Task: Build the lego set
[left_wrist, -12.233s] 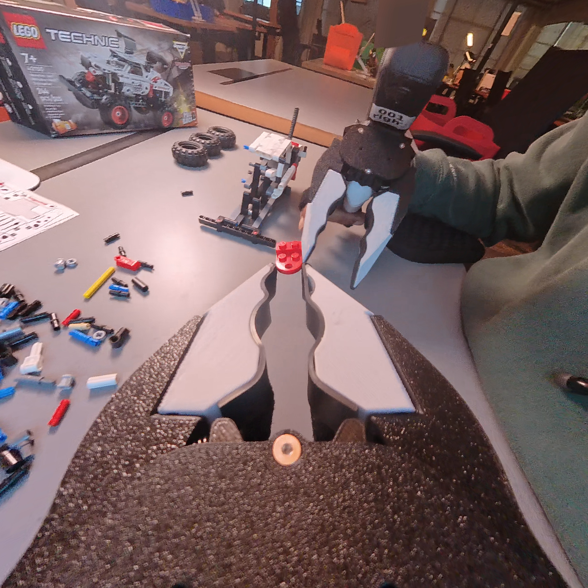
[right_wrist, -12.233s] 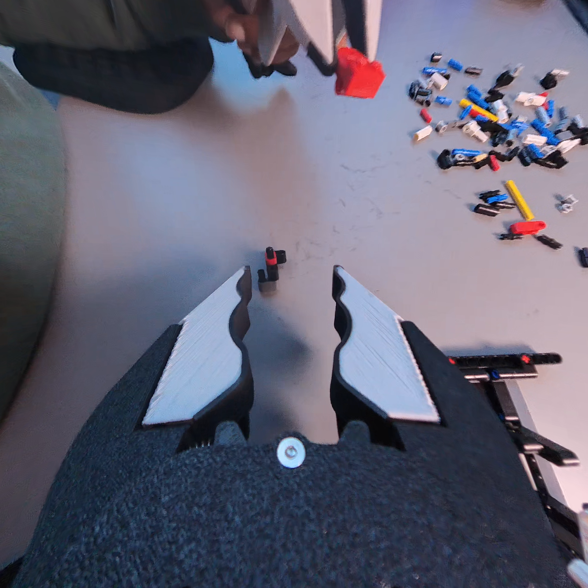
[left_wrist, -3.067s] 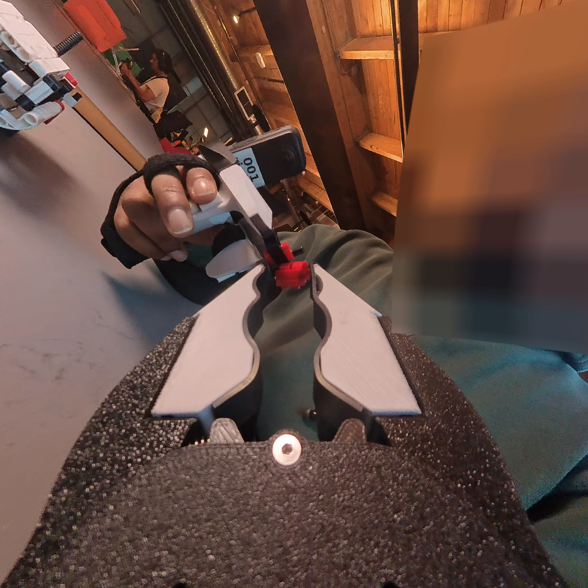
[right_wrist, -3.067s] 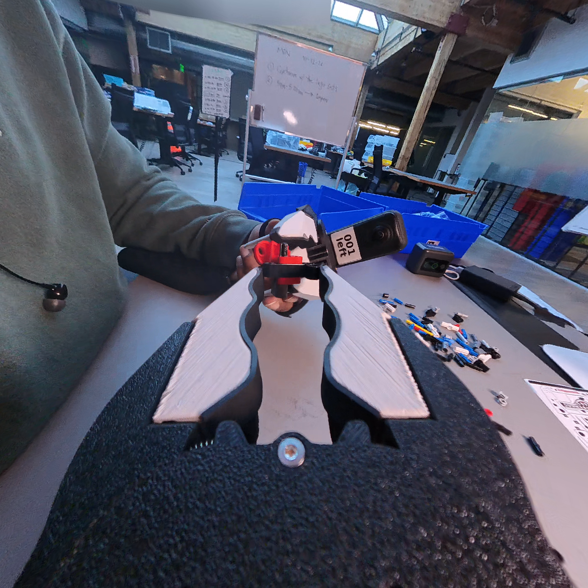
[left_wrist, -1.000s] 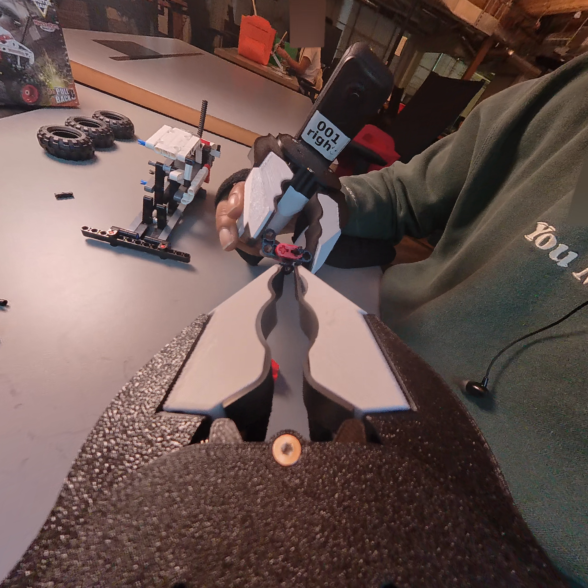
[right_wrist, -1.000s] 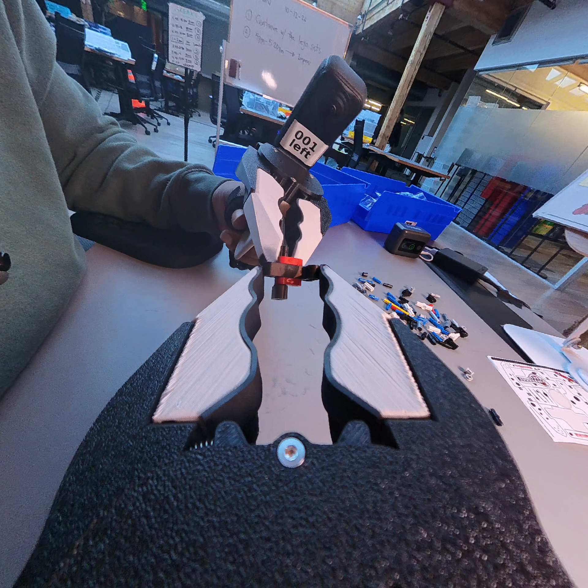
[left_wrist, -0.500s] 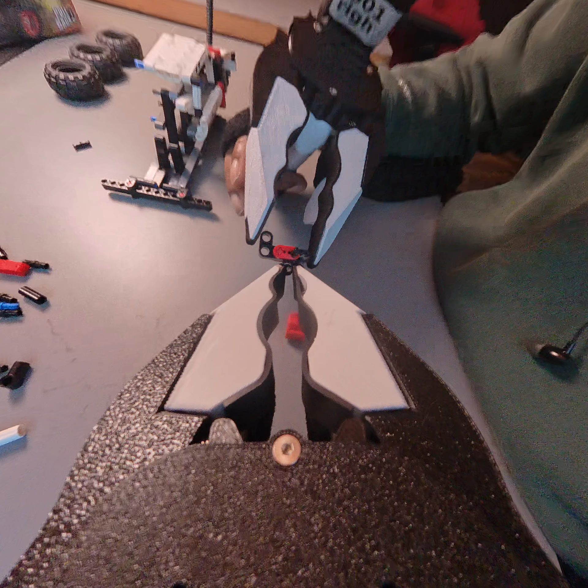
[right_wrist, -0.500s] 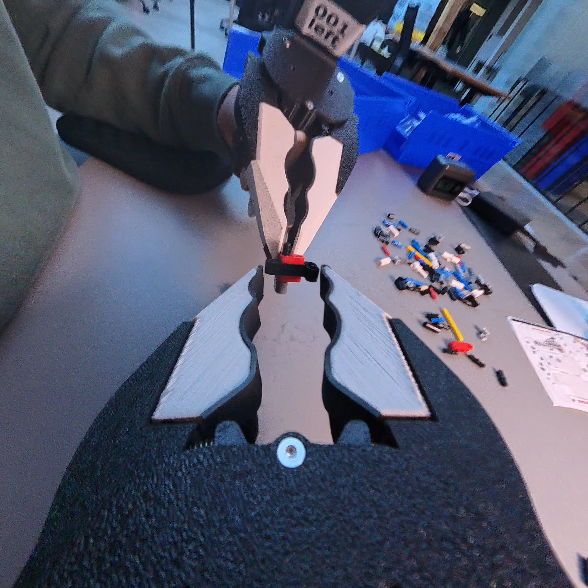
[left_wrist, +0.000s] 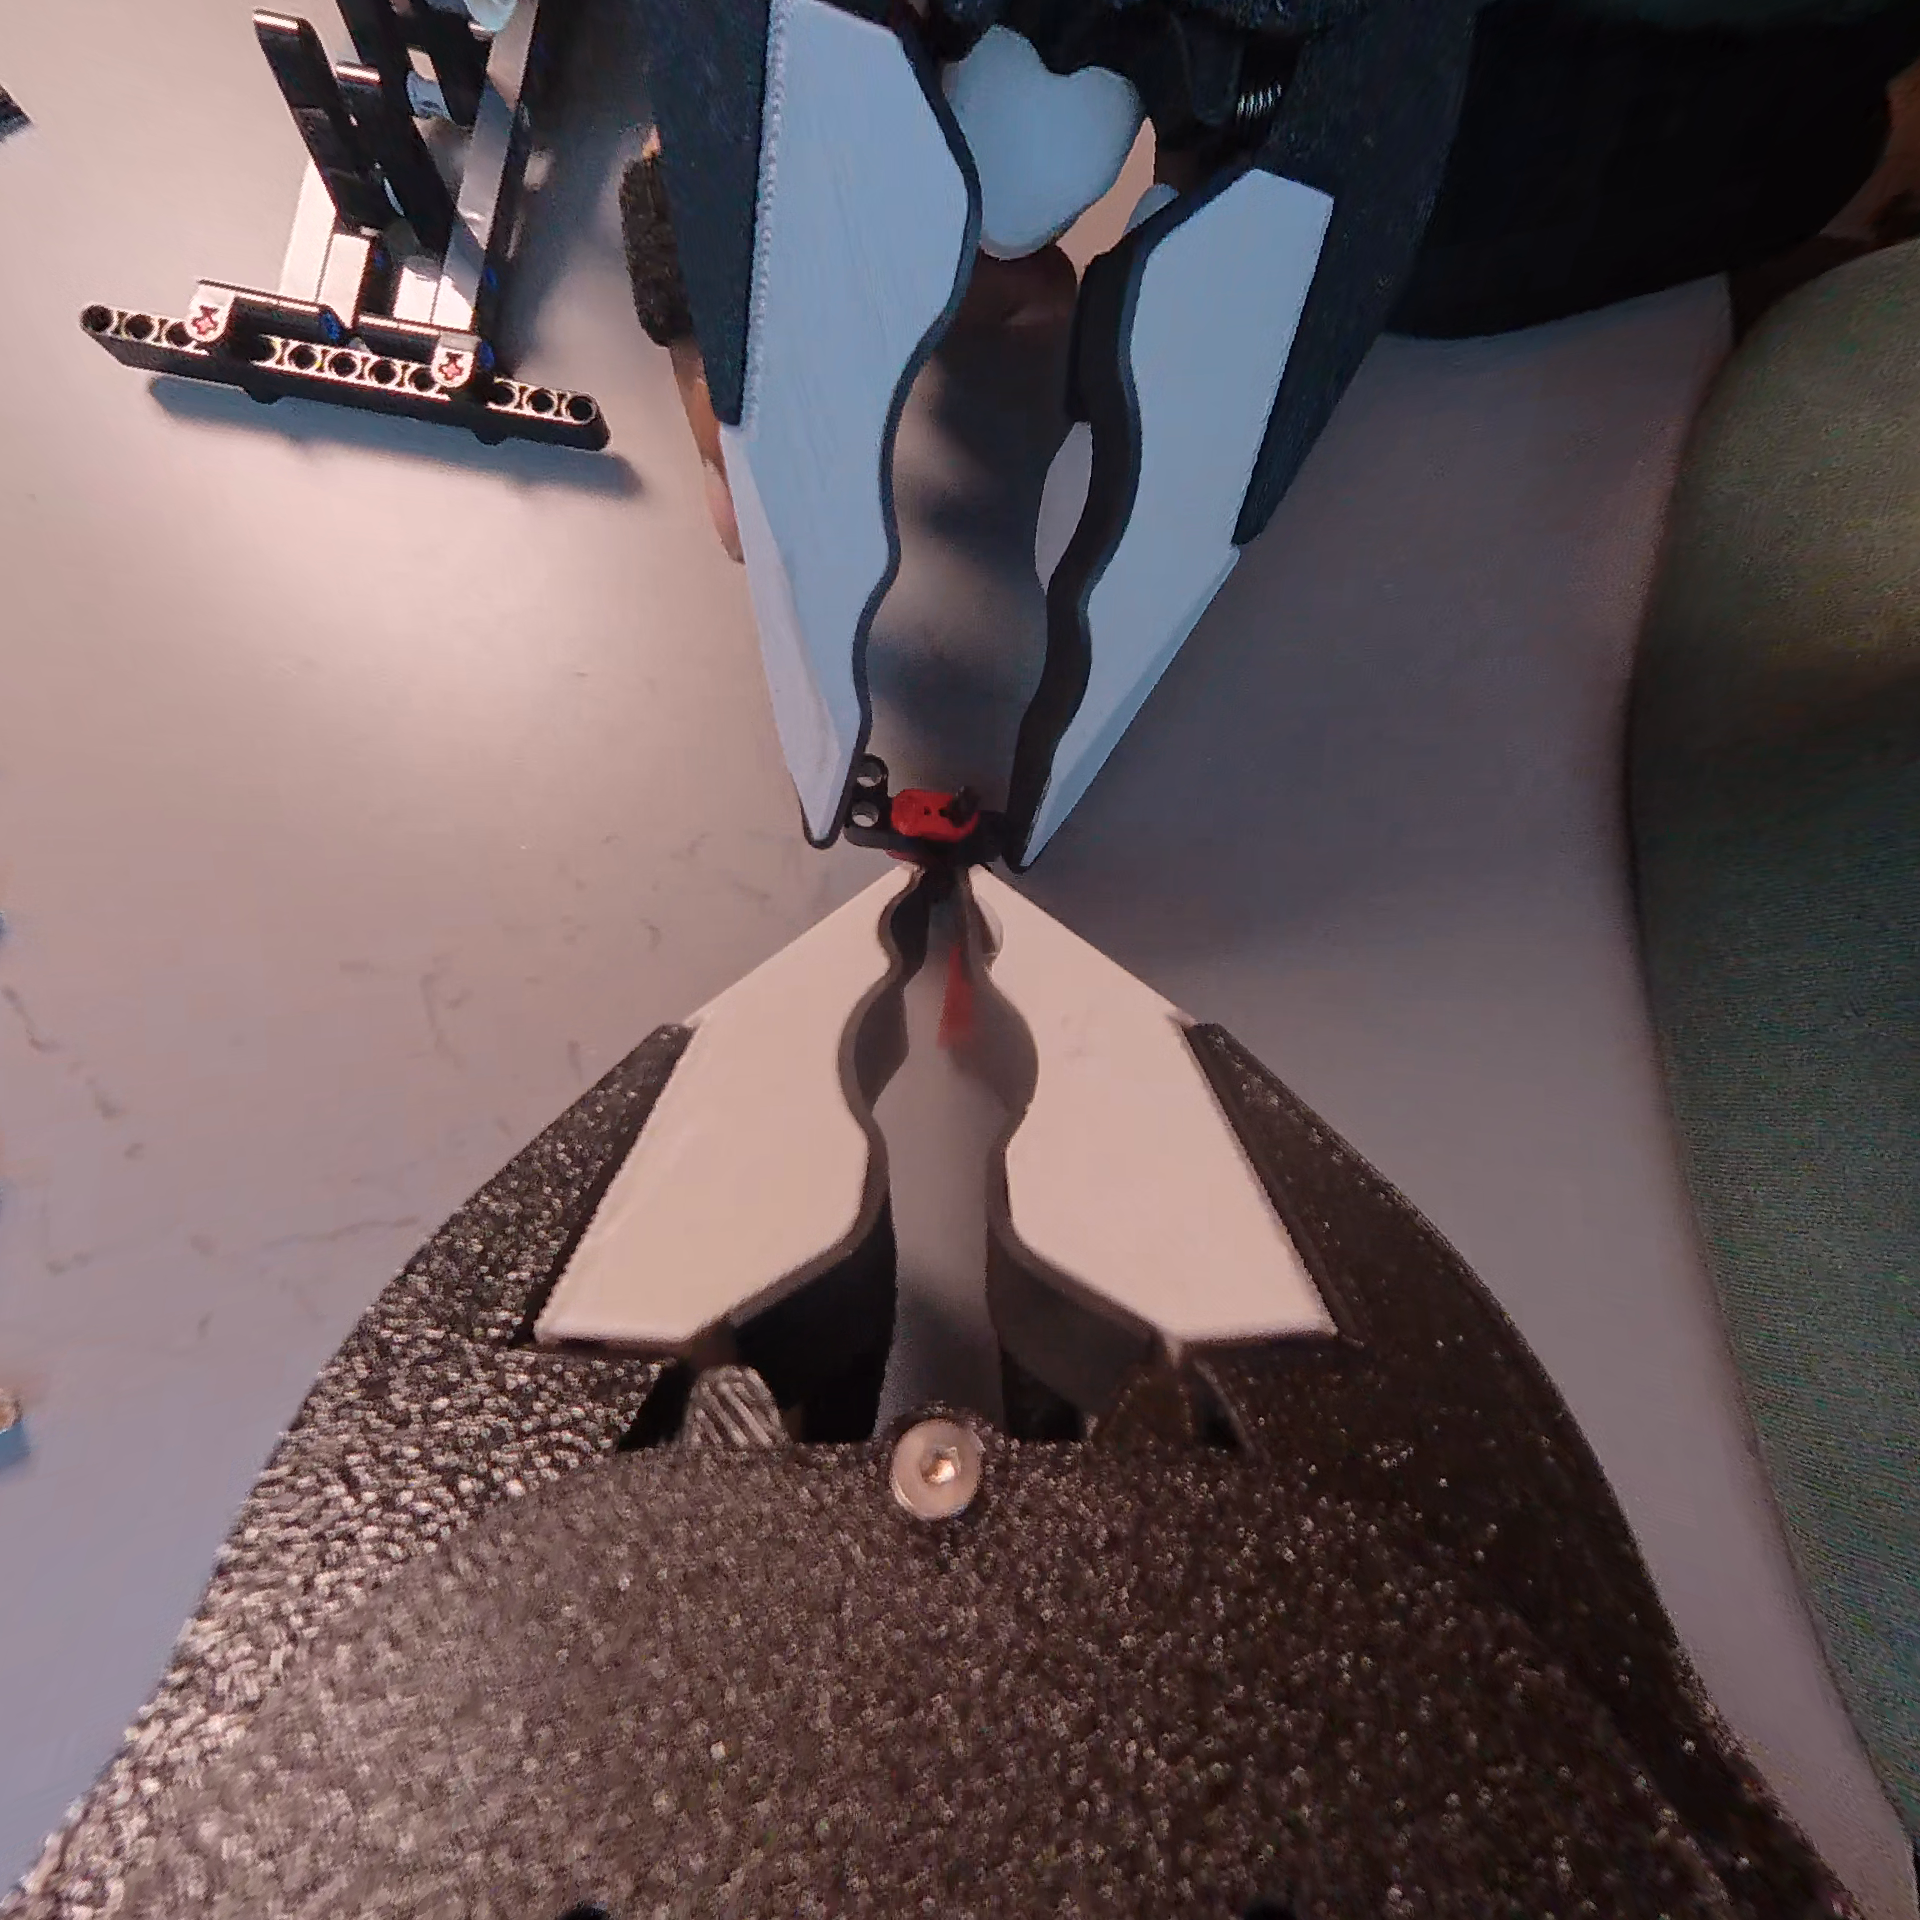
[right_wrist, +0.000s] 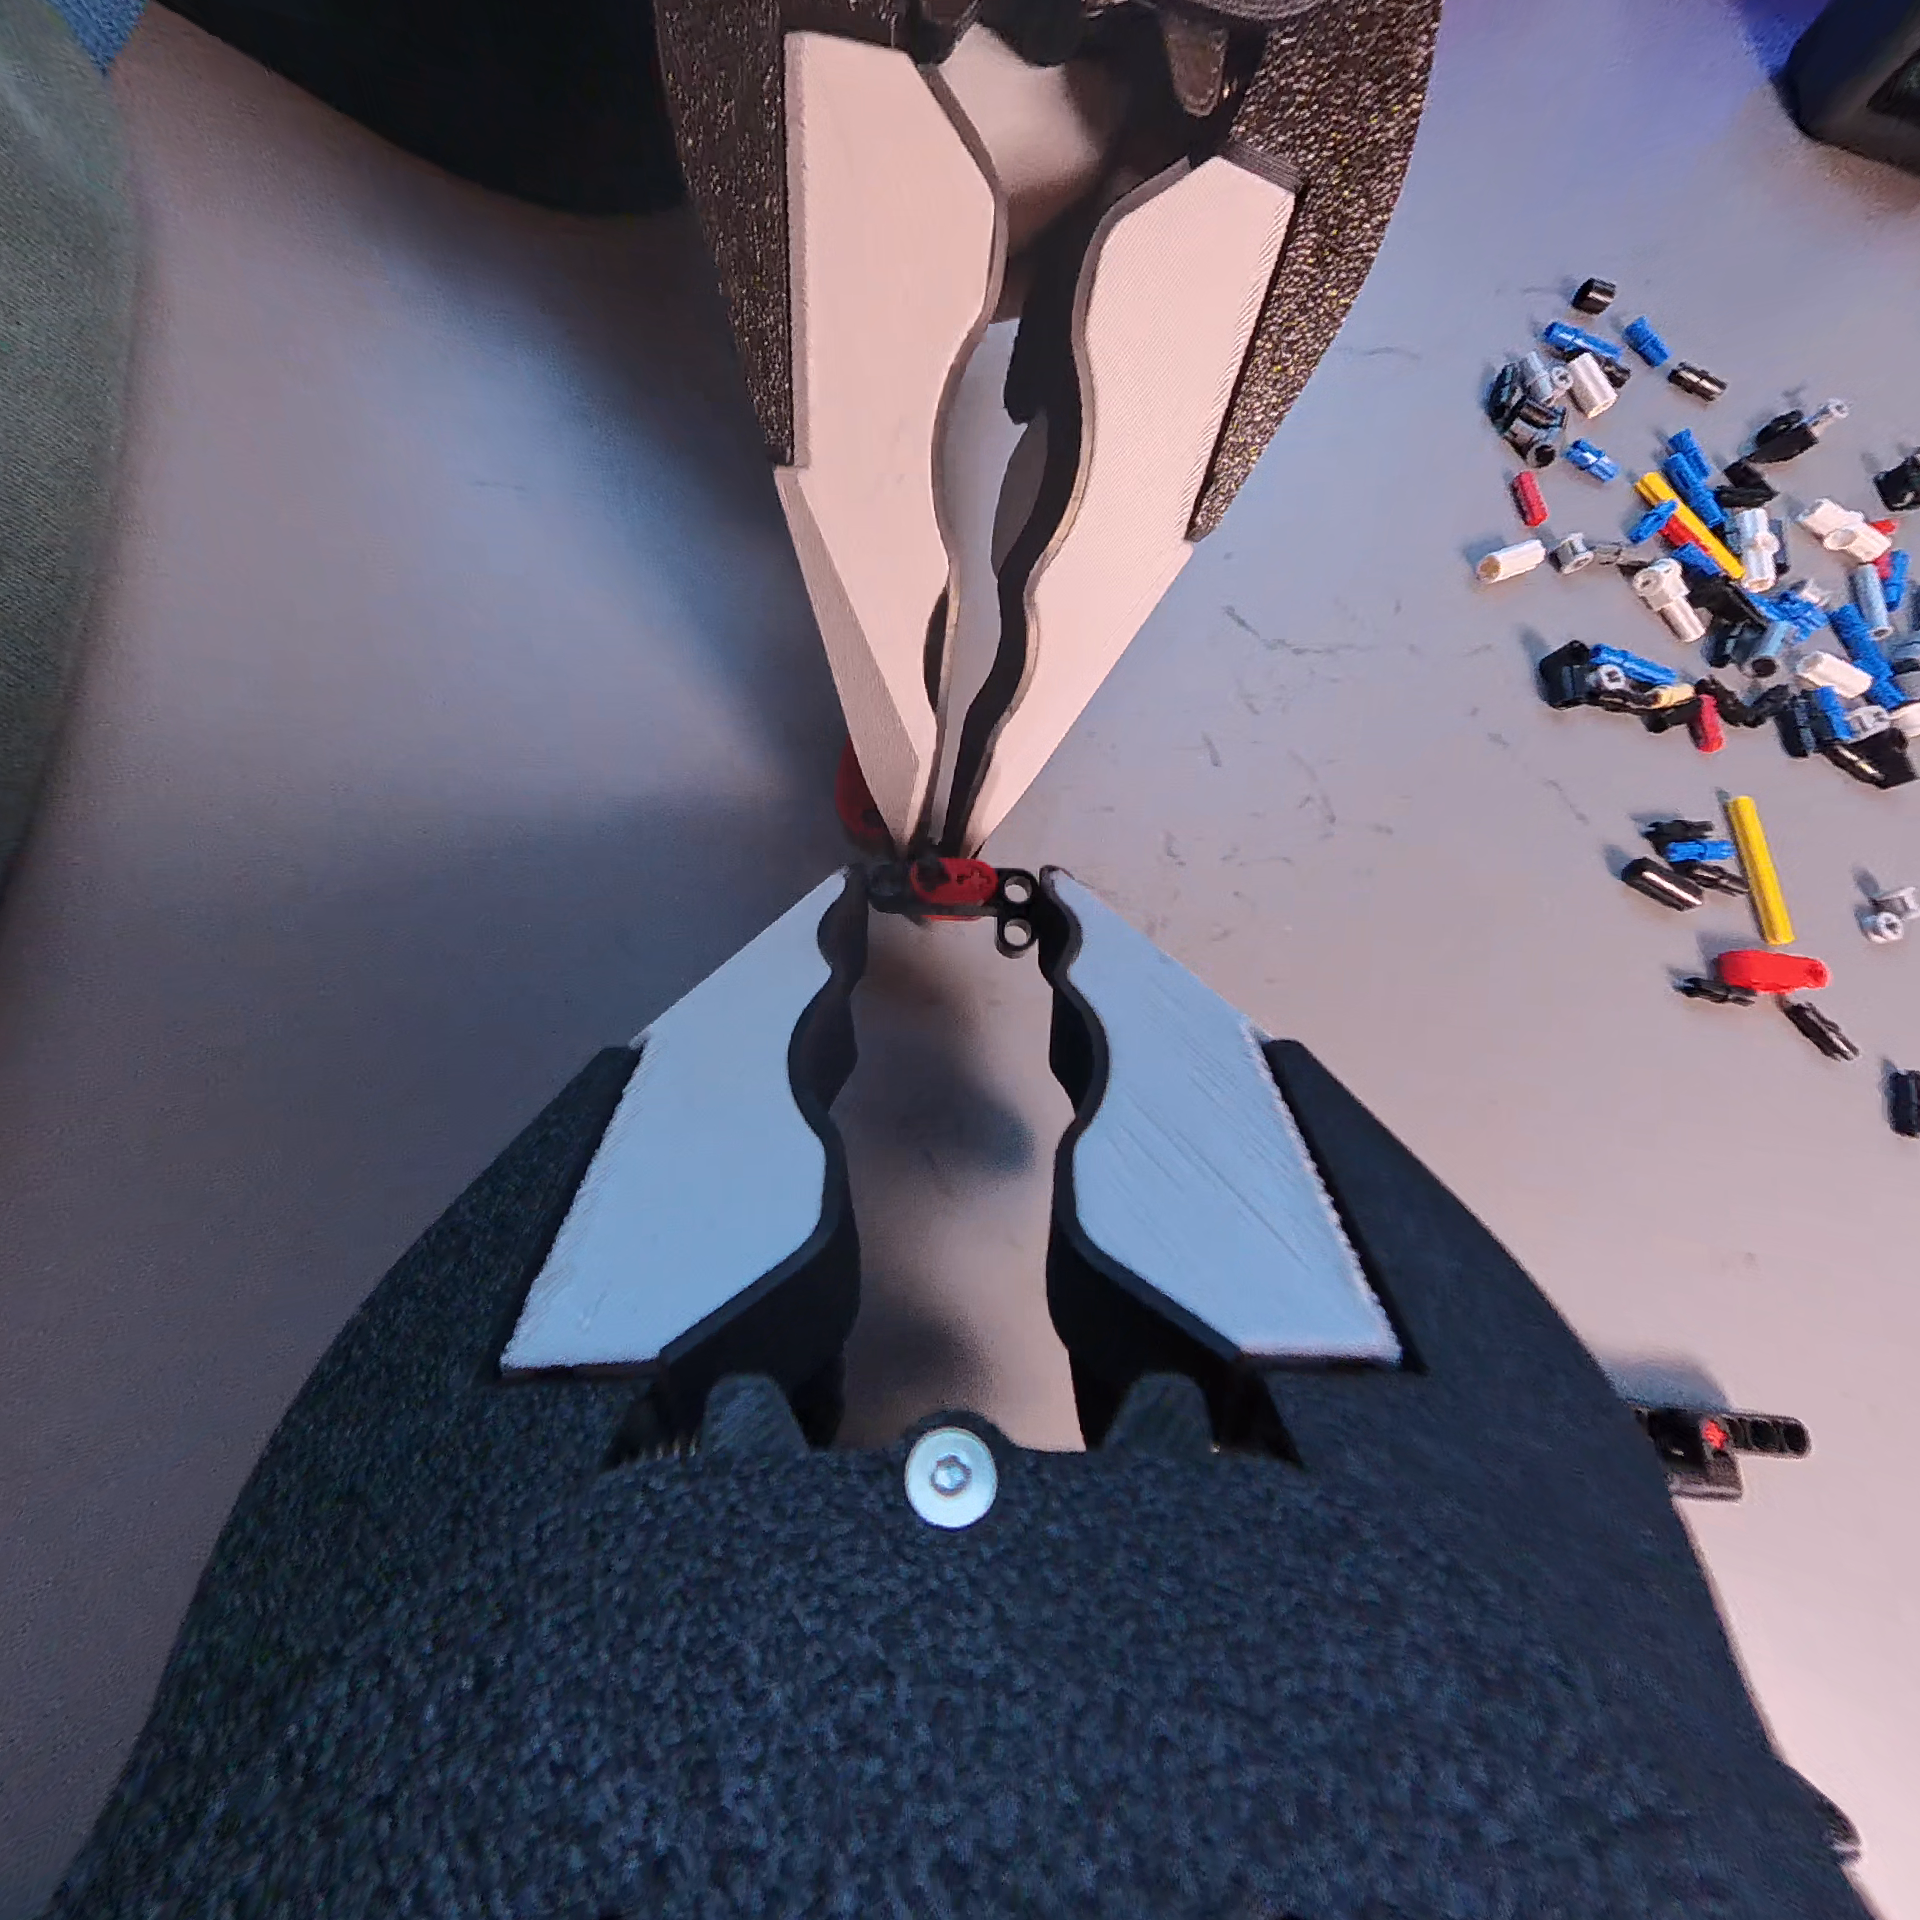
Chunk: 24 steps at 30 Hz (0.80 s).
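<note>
Pinching tip to tip over the counter (right_wrist: 312, 727): right gripper (right_wrist: 951, 899) fingers clamped on small black-and-red lego subassembly (right_wrist: 961, 894); left gripper (left_wrist: 940, 883) fingers nearly together on its stub, w/ a red piece (left_wrist: 956, 1003) seen between them. Bare counter near person's side. Farther right, loose-parts pile (right_wrist: 1714, 582), unboxed. Farther off, partly built frame (left_wrist: 353, 312).

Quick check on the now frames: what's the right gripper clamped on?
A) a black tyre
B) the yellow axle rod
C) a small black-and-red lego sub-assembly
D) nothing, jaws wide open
C: the right gripper has its fingertips pressed against both ends of the small black-and-red lego sub-assembly, while the yellow axle rod lies untouched on the grey table.
</note>
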Each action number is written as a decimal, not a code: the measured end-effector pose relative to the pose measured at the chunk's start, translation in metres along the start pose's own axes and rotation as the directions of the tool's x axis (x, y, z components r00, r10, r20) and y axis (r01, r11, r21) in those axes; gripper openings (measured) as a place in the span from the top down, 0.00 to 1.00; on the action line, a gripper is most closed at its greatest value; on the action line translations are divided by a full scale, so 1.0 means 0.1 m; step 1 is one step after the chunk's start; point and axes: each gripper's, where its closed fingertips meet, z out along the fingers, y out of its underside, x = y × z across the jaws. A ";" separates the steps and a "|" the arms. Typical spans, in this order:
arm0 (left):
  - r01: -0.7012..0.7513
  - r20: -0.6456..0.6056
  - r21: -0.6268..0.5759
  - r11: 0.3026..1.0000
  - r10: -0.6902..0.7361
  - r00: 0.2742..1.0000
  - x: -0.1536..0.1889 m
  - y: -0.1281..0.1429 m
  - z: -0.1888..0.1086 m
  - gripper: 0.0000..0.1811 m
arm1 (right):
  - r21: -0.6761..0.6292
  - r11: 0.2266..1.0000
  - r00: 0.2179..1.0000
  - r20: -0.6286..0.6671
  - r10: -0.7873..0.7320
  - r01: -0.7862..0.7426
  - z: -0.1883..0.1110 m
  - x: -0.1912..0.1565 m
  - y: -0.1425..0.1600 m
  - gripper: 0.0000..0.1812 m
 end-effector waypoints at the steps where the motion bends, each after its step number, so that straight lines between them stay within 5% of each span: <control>1: 0.012 -0.010 0.011 1.000 -0.012 1.000 0.00 0.00 -0.02 0.98 | 0.000 1.000 1.000 0.004 0.003 -0.003 0.00 0.00 0.01 0.82; 6: 0.083 -0.104 0.092 0.992 -0.073 0.992 0.03 0.00 -0.31 0.88 | 0.001 1.000 1.000 0.006 -0.009 0.009 -0.03 0.01 0.03 0.82; 10: 0.037 -0.107 0.009 0.999 -0.036 0.994 0.09 0.19 -0.24 0.85 | 0.008 1.000 1.000 0.010 -0.012 0.012 -0.02 0.02 0.02 0.82; 24: 0.047 -0.127 0.017 0.999 -0.044 0.991 0.07 0.19 -0.18 0.91 | -0.002 1.000 1.000 0.025 -0.002 0.002 -0.01 0.01 0.08 0.82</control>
